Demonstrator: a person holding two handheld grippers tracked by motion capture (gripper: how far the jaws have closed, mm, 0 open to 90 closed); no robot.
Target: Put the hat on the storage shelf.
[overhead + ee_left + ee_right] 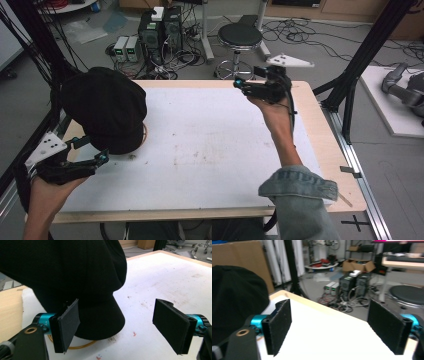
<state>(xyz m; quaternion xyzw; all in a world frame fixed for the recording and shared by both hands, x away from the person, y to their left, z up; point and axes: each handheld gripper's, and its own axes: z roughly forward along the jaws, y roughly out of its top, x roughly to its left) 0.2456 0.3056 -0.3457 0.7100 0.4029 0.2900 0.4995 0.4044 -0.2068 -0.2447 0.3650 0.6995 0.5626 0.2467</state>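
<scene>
- Black cap (106, 107) sits at the left side of the tabletop (210, 145), on a thin yellowish ring (75, 346) that peeks out under its brim; we see it upright, crown up, brim toward the near edge.
- Left gripper (95, 159): we note its jaws standing wide apart with nothing pressed between them. In the left gripper view one pad (66, 325) is just in front of the cap's brim; whether it touches we cannot tell. The other pad (172, 326) stands over bare tabletop, well clear of the cap.
- Right gripper (245, 86): we find it held over the far right part of the tabletop, well apart from the cap, jaws spread and empty. In the right gripper view its pads (279, 325) frame only white tabletop, with the cap off at that view's left.
- We record faint stains on the white tabletop surface, near the middle.
- Beyond the far edge we see a round black stool (240, 36) and two computer towers (160, 30) among cables on the floor.
</scene>
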